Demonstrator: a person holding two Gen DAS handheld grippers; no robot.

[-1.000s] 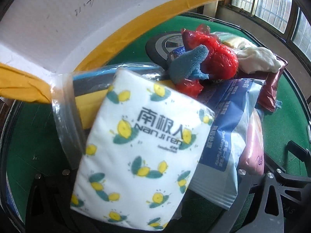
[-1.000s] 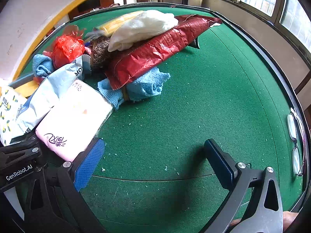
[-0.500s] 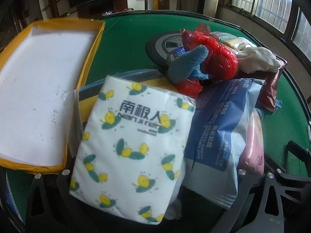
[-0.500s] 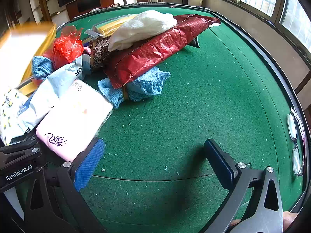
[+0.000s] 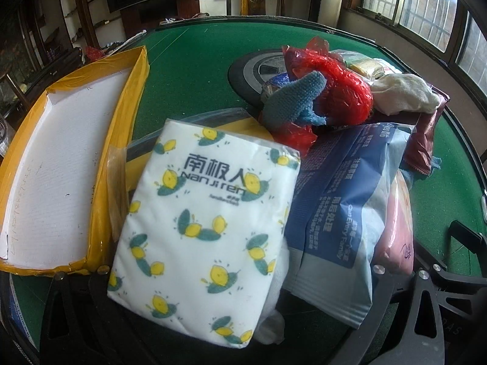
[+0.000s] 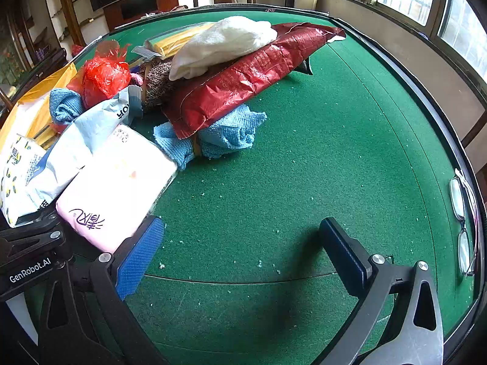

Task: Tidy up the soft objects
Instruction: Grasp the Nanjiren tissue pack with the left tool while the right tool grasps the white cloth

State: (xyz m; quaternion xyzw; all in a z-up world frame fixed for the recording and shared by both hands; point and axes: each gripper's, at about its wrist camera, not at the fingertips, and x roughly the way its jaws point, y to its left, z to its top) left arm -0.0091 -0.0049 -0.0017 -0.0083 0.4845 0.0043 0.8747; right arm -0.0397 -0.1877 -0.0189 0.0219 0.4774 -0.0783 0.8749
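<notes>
The yellow box lid, which a second ago stood tilted up over my left gripper, now lies flat on the worktop, left of the pile. So the tray is ready to receive things. The lemon-print tissue pack lies across my left gripper; I cannot tell whether this gripper holds it. The pack looks plump and soft. My right gripper is open and empty.
</notes>
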